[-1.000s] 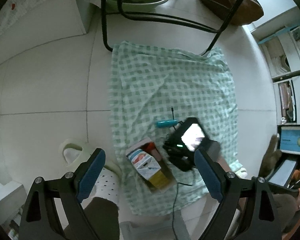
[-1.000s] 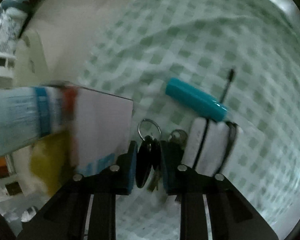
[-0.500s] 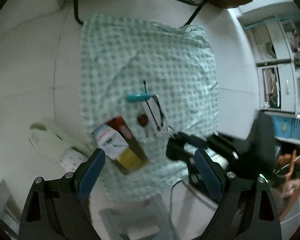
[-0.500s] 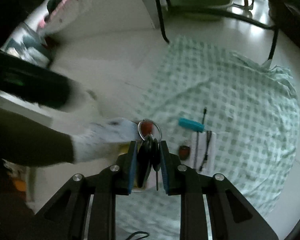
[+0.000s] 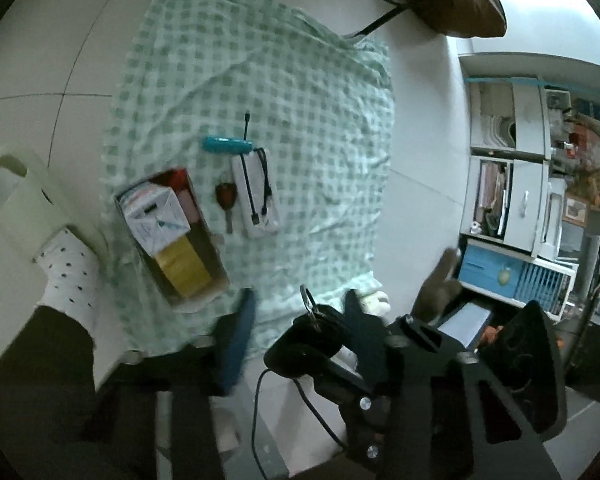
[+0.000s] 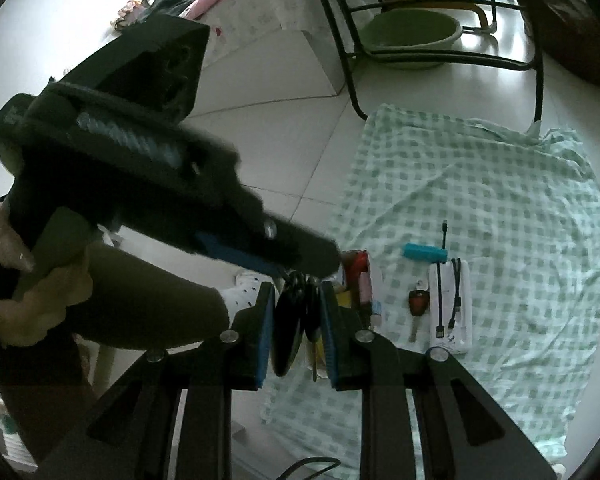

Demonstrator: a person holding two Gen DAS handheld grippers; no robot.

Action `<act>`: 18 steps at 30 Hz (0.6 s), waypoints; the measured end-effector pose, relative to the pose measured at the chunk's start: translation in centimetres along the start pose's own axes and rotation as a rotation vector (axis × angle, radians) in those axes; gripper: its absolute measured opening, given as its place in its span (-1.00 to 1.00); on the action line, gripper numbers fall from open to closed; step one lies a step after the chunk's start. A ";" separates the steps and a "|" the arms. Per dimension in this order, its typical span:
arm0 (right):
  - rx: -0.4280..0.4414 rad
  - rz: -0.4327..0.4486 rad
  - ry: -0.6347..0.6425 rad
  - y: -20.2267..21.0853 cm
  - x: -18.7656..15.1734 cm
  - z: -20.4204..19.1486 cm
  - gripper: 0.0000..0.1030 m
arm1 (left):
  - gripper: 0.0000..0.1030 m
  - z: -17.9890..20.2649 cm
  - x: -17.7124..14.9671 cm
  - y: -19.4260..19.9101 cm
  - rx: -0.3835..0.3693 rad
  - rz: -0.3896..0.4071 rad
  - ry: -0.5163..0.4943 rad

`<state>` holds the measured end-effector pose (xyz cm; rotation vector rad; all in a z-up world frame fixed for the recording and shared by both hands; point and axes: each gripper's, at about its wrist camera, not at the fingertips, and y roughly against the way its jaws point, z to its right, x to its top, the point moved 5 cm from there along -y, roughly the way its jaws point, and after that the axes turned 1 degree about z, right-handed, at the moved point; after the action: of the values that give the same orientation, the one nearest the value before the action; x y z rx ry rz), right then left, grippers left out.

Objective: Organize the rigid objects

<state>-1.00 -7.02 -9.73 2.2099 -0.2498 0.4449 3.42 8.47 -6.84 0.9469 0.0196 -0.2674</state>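
A green-and-white checked cloth (image 5: pixel 284 80) lies ahead of the tongs, bearing a teal tube (image 5: pixel 228 145), white power bank (image 5: pixel 256 194) and red-headed key (image 5: pixel 225 195).

green basin (image 6: pixel 410 38), slipper (image 5: pixel 24 200), shelving (image 5: pixel 520 168)

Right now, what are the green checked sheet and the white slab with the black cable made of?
Green checked sheet: woven fabric, matte; it creases and folds. White slab with the black cable: probably hard plastic, smooth, faintly glossy, with crisp rounded edges; likely a power bank.
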 end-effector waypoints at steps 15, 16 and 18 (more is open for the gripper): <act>-0.097 -0.251 0.040 -6.7 -6.2 0.7 -0.54 | -1.00 -1.8 -2.4 -3.2 0.229 0.037 -0.036; -0.108 -0.267 0.033 -6.9 -6.6 1.0 -0.54 | -1.00 -1.9 -2.3 -3.4 0.236 0.037 -0.029; -0.130 -0.314 0.007 -7.4 -8.0 1.8 -0.54 | -1.00 -2.0 -2.2 -3.9 0.252 0.031 -0.016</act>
<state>-5.55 -3.66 -19.21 2.0730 0.0712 0.2559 0.61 8.39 -10.89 1.1942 -0.0448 -0.2522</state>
